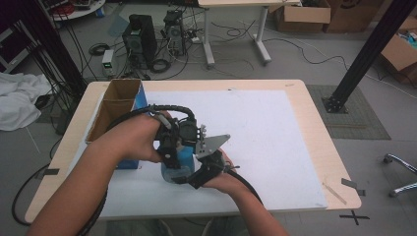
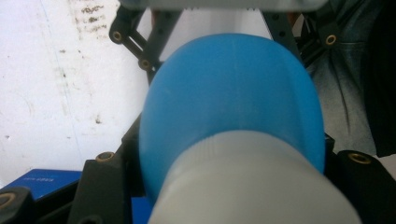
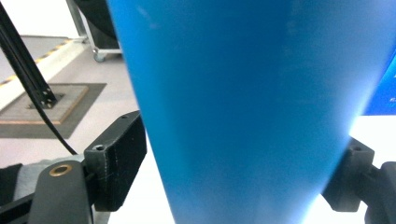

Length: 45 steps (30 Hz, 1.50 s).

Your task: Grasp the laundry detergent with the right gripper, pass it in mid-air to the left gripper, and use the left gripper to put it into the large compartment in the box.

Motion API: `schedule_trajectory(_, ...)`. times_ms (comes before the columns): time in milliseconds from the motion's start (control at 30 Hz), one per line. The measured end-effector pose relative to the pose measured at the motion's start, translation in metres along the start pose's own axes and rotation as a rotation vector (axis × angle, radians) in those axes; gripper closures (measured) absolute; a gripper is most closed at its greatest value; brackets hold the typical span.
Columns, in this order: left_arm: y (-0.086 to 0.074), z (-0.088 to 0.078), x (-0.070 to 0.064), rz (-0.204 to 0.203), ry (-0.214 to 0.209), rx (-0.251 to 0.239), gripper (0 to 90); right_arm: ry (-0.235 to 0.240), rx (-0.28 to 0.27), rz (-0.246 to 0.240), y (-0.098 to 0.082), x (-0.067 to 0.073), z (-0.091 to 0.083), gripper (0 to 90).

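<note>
Forearms come in from the bottom of the high view, and both hands meet near the front middle of the table (image 1: 305, 128), on the white mat (image 1: 265, 147). Left gripper (image 1: 169, 160) comes down from above onto a blue bottle (image 1: 183, 160) standing on the mat, while the right gripper (image 1: 199, 174) comes at it low from the side. Bottle is mostly buried under the two tools, so I can't see its whole shape from up here. Just left of it stands a cardboard box (image 1: 115, 105) with blue sides, open at the top and split into two compartments; what I can see of both looks empty.

Left gripper view next: a whitish cap (image 2: 247, 186) sits right up against the lens, with the bottle's rounded blue shoulder (image 2: 233, 98) behind it. Black jaws sit on either side of the cap and seem to be squeezing it, though the contact itself is hidden. A corner of the blue box (image 2: 39, 179) peeks in at bottom left, and the right gripper's linkage (image 2: 149, 42) shows past the bottle.

Right gripper view: the bottle's blue wall takes up the middle, and the two black pads (image 3: 119, 158) are pressed against it, one on each side, so that one is clamped on the body. Floor and a mat are off to the left.
</note>
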State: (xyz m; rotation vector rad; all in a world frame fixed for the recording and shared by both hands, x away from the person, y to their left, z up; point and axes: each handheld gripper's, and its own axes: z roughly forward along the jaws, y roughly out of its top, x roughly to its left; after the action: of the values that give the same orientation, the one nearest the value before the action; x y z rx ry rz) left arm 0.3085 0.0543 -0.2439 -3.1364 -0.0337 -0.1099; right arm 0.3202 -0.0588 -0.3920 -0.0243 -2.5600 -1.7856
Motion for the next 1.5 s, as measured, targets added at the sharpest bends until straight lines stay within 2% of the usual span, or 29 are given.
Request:
schedule_trajectory(133, -0.001, -0.001, 0.001, -0.004, 0.004, -0.001, 39.8, -0.011, -0.015, 0.004, 0.001, 0.0, -0.004, 15.3)
schedule_trajectory(400, -0.001, -0.001, 0.004, -0.013, -0.003, -0.001, 39.7, -0.008, 0.01, 0.001, 0.006, 0.003, -0.011, 11.4)
schedule_trajectory(500, -0.002, -0.002, 0.005, -0.015, -0.003, 0.001, 39.7, -0.007, 0.009, -0.002, 0.009, 0.004, -0.017, 7.2)
schedule_trajectory(567, -0.002, -0.003, 0.006, -0.015, -0.003, -0.004, 39.7, -0.004, 0.001, 0.015, 0.01, 0.004, -0.022, 0.4)
schedule_trajectory(733, -0.002, -0.007, 0.008, -0.026, -0.008, -0.01, 39.6, -0.015, -0.004, 0.068, 0.011, 0.001, -0.035, 0.0)
schedule_trajectory(867, -0.001, -0.009, 0.01, -0.027, -0.005, -0.011, 39.6, -0.022, -0.012, 0.076, 0.014, 0.002, -0.045, 0.0)
schedule_trajectory(967, 0.0, -0.011, 0.013, -0.036, 0.001, -0.01, 39.6, -0.009, -0.016, 0.081, 0.016, 0.004, -0.054, 0.0)
schedule_trajectory(1100, -0.001, -0.014, 0.018, -0.087, -0.019, 0.003, 39.5, -0.008, 0.033, 0.068, 0.02, 0.005, -0.07, 0.0)
schedule_trajectory(1200, -0.003, -0.016, 0.025, -0.161, -0.054, 0.008, 39.5, -0.021, 0.097, 0.07, 0.024, 0.005, -0.082, 0.0)
schedule_trajectory(1267, -0.005, -0.019, 0.029, -0.221, -0.055, 0.009, 39.5, -0.021, 0.146, 0.081, 0.025, 0.005, -0.091, 0.0)
schedule_trajectory(1467, -0.016, -0.039, 0.045, -0.442, -0.023, 0.012, 39.4, -0.063, 0.391, 0.099, 0.026, -0.002, -0.118, 0.0)
schedule_trajectory(1500, -0.017, -0.042, 0.048, -0.463, -0.024, 0.012, 39.4, -0.08, 0.433, 0.1, 0.027, -0.003, -0.123, 0.0)
